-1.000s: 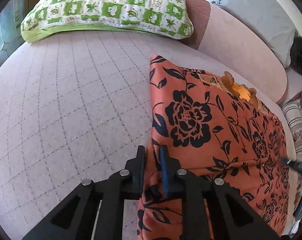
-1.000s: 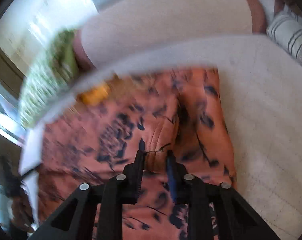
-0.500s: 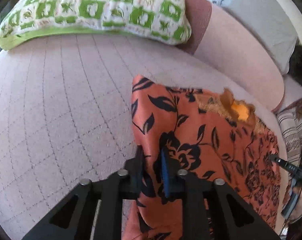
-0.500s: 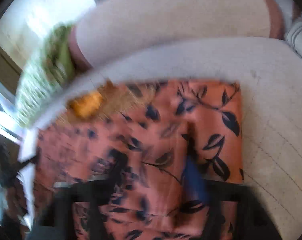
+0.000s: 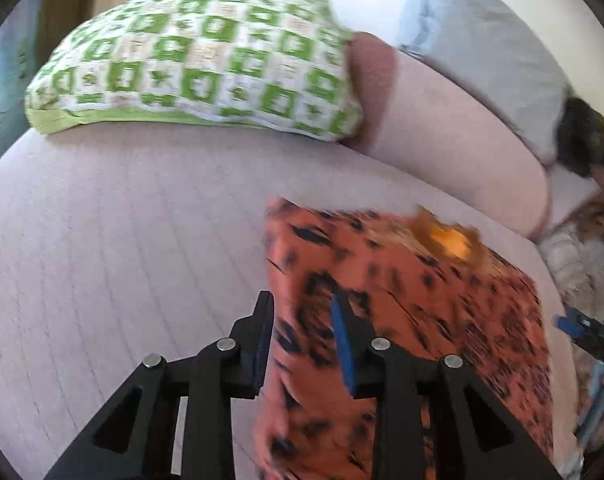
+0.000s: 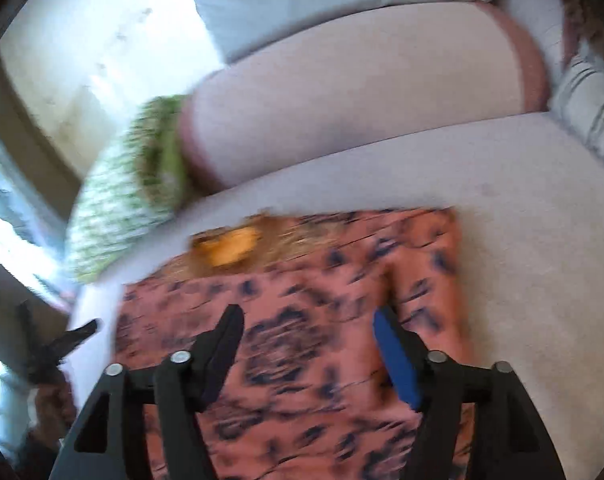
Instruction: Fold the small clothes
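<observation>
An orange garment [image 5: 414, 320] printed with black flowers lies flat on the pale pink quilted sofa seat [image 5: 122, 240], just ahead of and beneath both claws, its yellow-lined neck opening [image 6: 230, 246] at the far edge from the right claw; a second ago both claws were pinched shut on the fabric, each gripping the cloth near an edge; now both have let go. The left gripper [image 5: 302, 336] stands with its jaws narrowly parted over the garment's left edge, nothing between them that is clamped; the right gripper [image 6: 306, 344] is spread wide above the middle of the cloth, holding nothing. Both views are smeared by motion, so whether either fingertip brushes the fabric cannot be told. The release suggests one fold has just been laid down; the garment now reads as a neater rectangle, and a further fold or smoothing probably comes next. Beyond the left claw, well apart from the garment, a green-and-white checked pillow [image 5: 198, 64] rests against the sofa back [image 6: 362, 100]; a pale blue cushion [image 5: 482, 52] sits farther off to its right; a striped cloth [image 6: 594, 120] lies at the seat's far right from the right claw.
</observation>
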The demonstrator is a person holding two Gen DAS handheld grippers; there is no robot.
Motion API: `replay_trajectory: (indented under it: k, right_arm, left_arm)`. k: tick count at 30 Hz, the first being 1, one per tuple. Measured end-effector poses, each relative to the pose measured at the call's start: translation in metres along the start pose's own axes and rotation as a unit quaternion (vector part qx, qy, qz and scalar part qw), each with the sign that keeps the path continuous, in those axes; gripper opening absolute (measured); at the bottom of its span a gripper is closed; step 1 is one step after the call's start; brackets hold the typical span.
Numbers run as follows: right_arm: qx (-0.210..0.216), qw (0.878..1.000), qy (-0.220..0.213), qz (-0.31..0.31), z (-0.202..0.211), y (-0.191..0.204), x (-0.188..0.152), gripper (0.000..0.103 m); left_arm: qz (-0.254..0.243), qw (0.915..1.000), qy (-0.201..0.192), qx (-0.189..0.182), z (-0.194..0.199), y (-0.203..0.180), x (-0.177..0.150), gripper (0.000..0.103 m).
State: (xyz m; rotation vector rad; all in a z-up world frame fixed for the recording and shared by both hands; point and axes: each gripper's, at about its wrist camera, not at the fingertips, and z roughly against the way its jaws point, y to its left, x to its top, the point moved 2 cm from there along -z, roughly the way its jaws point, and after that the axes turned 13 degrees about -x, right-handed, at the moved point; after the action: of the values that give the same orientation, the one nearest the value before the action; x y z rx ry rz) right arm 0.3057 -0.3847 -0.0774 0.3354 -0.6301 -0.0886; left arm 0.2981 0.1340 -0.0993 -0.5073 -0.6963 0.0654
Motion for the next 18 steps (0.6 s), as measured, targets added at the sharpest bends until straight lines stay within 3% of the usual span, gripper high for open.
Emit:
replay_trajectory:
  k: [2,3,4,5,7,9,11,13,15,18]
  right_arm:
    - [0.013,0.998,0.053,-0.011,-0.032,-0.012,-0.014,0.079]
    - [-0.004,0.995,0.091,-0.044,-0.054,-0.028,-0.024,0.069]
    - [-0.002,0.994,0.074,-0.076,-0.05,-0.038,-0.027,0.064]
    - [0.0,0.993,0.061,-0.106,-0.035,-0.041,-0.026,0.063]
    - [-0.008,0.994,0.05,-0.094,-0.011,-0.03,-0.027,0.074]
    - [-0.002,0.998,0.02,-0.06,0.023,-0.015,-0.034,0.074]
    - [-0.003,0.999,0.003,-0.052,0.054,-0.015,-0.052,0.075]
    - [-0.004,0.999,0.013,-0.051,0.074,-0.016,-0.074,0.077]
    - [-0.022,0.998,0.044,-0.028,0.098,-0.035,-0.101,0.077]
    - [-0.066,0.994,0.088,0.0,0.125,-0.059,-0.146,0.077]
  left_arm:
    - [0.002,0.9997,0.025,-0.004,-0.013,-0.005,-0.013,0.048]
    - [0.009,0.9974,0.065,0.03,-0.03,0.002,-0.024,0.05]
    - [0.012,0.9941,0.091,0.058,-0.04,0.009,-0.031,0.046]
    - [0.005,0.9953,0.076,0.06,-0.036,0.007,-0.033,0.046]
    - [0.002,0.994,0.062,0.09,-0.018,-0.008,-0.03,0.048]
    - [-0.009,0.9972,0.042,0.061,0.007,-0.026,-0.031,0.056]
    - [-0.026,0.9974,0.037,0.056,0.028,-0.042,-0.039,0.058]
    - [-0.044,0.9979,0.027,0.04,0.064,-0.056,-0.06,0.062]
    - [-0.035,0.9985,0.019,0.037,0.101,-0.059,-0.088,0.074]
    - [0.001,0.9995,0.022,0.024,0.142,-0.053,-0.132,0.075]
